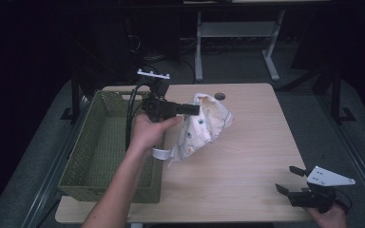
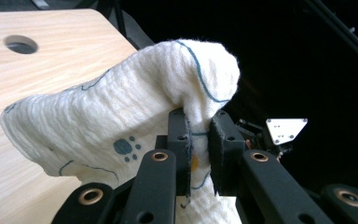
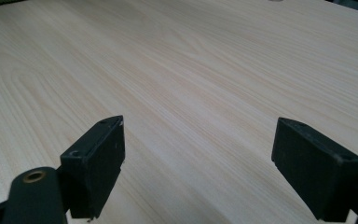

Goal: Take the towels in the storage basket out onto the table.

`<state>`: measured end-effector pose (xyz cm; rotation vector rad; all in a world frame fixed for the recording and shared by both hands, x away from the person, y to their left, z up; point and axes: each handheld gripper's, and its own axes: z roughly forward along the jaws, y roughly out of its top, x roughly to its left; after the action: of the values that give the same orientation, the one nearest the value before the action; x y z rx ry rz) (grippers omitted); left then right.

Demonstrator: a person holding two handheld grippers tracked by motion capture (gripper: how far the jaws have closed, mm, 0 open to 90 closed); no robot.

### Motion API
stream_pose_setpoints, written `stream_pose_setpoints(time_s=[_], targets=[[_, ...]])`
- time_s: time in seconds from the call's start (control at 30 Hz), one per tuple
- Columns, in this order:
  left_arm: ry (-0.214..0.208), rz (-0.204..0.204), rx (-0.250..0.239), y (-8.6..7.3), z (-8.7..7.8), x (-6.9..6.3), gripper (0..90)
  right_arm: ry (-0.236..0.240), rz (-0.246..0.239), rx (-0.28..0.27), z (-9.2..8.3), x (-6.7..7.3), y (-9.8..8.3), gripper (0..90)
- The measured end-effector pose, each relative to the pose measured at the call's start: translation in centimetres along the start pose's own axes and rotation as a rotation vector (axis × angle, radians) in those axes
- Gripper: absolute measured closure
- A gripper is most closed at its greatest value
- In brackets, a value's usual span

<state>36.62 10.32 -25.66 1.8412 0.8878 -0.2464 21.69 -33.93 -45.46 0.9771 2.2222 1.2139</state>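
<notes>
Left gripper (image 1: 196, 109) is clamping a fold of the cream cloth (image 1: 204, 124), its two jaws pinching the fabric between them in the left gripper view (image 2: 199, 135). From the table's (image 1: 247, 156) centre, the cloth is hanging at about ten o'clock, lifted, its lower edge trailing beside the green woven basket (image 1: 100, 156), which is sitting at nine o'clock. Blue paw prints and thin blue lines are showing on the cloth (image 2: 121, 107); no readable writing is appearing. Right gripper (image 1: 287, 182) is resting at about four o'clock, its jaws spread wide over bare wood (image 3: 198, 154).
</notes>
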Motion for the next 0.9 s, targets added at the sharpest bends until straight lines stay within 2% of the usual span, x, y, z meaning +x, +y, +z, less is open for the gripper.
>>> stream_pose_setpoints(time_s=[0.23,0.37,0.5,0.53,0.67,0.7,0.73,0.77,0.8,0.9], targets=[[-0.031,0.003,0.049,-0.6,3.9,-0.6,80.2,-0.005,-0.003,-0.01,-0.2,0.0,0.0,16.8],[-0.013,0.018,0.09,-1.3,6.2,-0.9,80.2,-0.004,-0.002,-0.012,-0.2,-0.1,0.0,16.8],[-0.027,0.015,0.123,-2.3,8.8,-1.2,80.1,-0.003,0.002,-0.011,-0.3,0.0,0.0,16.8],[-0.033,0.009,0.133,-2.8,10.0,-1.2,80.1,-0.004,0.002,-0.012,-0.3,0.0,0.0,16.8],[-0.048,-0.003,0.155,-3.6,11.9,-1.2,80.1,-0.008,-0.005,-0.018,-0.5,-0.1,-0.1,16.8],[-0.056,-0.003,0.179,-4.3,13.2,-1.1,80.1,-0.009,-0.005,-0.018,-0.6,-0.1,-0.1,16.8],[-0.056,-0.003,0.179,-4.3,13.2,-1.1,80.1,-0.009,-0.005,-0.018,-0.6,-0.1,-0.1,16.8],[-0.072,-0.007,0.201,-4.9,14.5,-0.8,80.1,-0.008,0.008,-0.016,-0.7,-0.1,-0.1,16.8],[-0.072,-0.007,0.201,-4.9,14.5,-0.8,80.1,-0.008,0.008,-0.016,-0.7,-0.1,-0.1,16.8],[-0.063,-0.011,0.239,-6.3,16.7,-0.3,79.9,-0.013,0.004,-0.021,-0.9,-0.2,-0.2,16.8]])
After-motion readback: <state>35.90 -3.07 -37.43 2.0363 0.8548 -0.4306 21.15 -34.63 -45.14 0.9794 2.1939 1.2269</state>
